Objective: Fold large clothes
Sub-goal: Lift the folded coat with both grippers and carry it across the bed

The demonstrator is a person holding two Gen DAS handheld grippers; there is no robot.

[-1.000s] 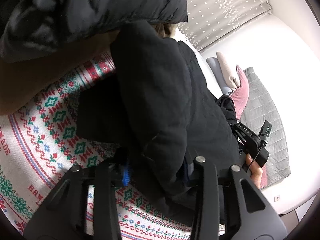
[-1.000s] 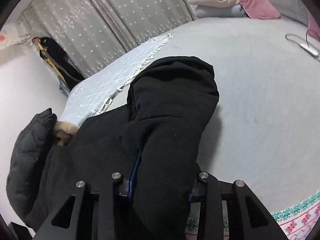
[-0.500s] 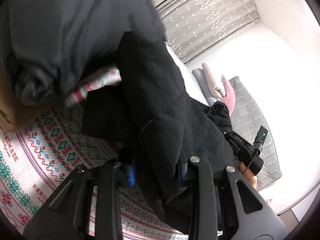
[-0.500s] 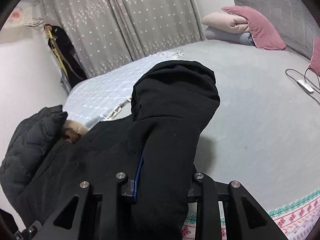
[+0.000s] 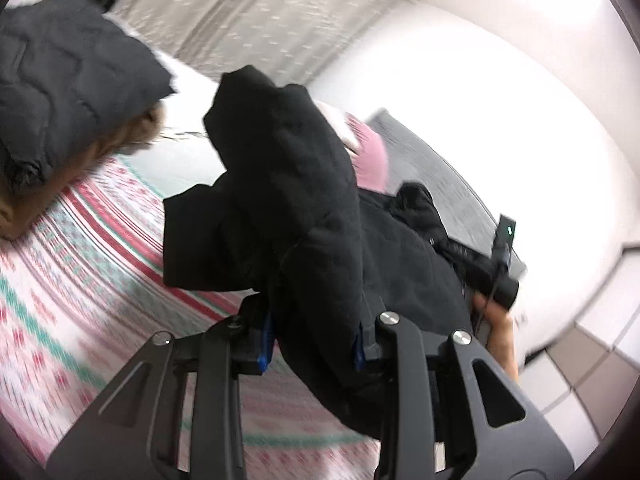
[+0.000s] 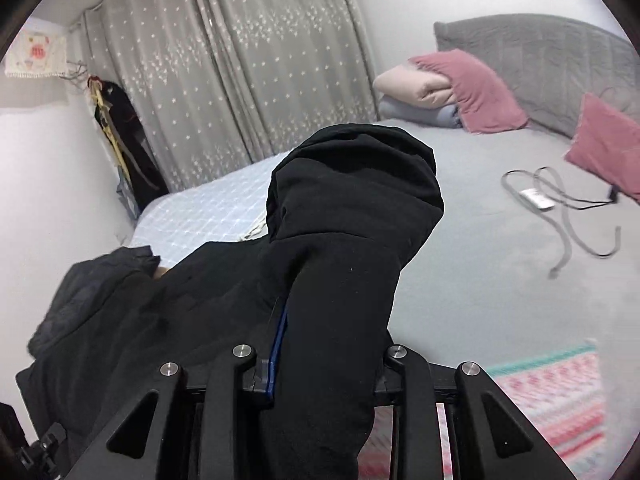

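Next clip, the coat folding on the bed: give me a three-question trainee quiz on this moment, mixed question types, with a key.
1. True or false: both the left gripper and the right gripper are clamped on the black coat.
2. Which lies on the grey bedspread in the right wrist view? A) a book B) a cable C) a shoe
3. Fill in: the blanket under the coat in the left wrist view is patterned in white, green and ____.

Key: 1 true; 2 B; 3 red.
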